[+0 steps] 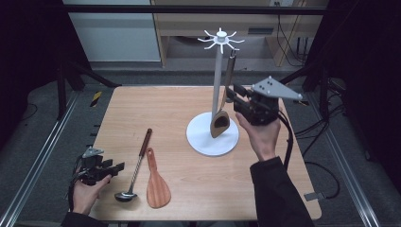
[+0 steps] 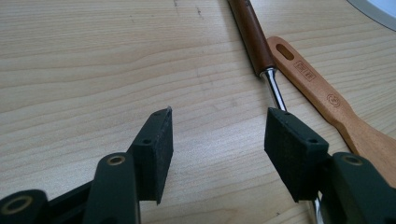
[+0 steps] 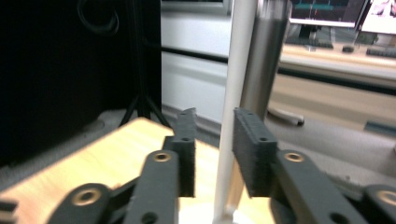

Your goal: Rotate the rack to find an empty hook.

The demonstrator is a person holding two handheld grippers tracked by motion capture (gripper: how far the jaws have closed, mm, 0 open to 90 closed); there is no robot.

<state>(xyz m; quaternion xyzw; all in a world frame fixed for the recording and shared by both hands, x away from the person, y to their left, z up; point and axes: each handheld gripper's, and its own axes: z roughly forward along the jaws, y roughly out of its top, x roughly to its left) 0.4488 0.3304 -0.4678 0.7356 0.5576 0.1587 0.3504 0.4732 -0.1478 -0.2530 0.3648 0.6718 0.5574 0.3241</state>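
High view: wooden table point(image 1: 198, 189) bearing a white utensil stand point(image 1: 213, 135), from whose top hooks a slotted spatula point(image 1: 222, 116) hangs beside the pole. The right gripper point(image 1: 231, 94), jaws parted with nothing between the pads, sits just beside the spatula's handle: hanging appears complete. The left gripper point(image 1: 113, 168), jaws spread and empty, rests near the ladle point(image 1: 135, 165) and wooden rice paddle point(image 1: 156, 182); the next pick calls for straddling a handle.
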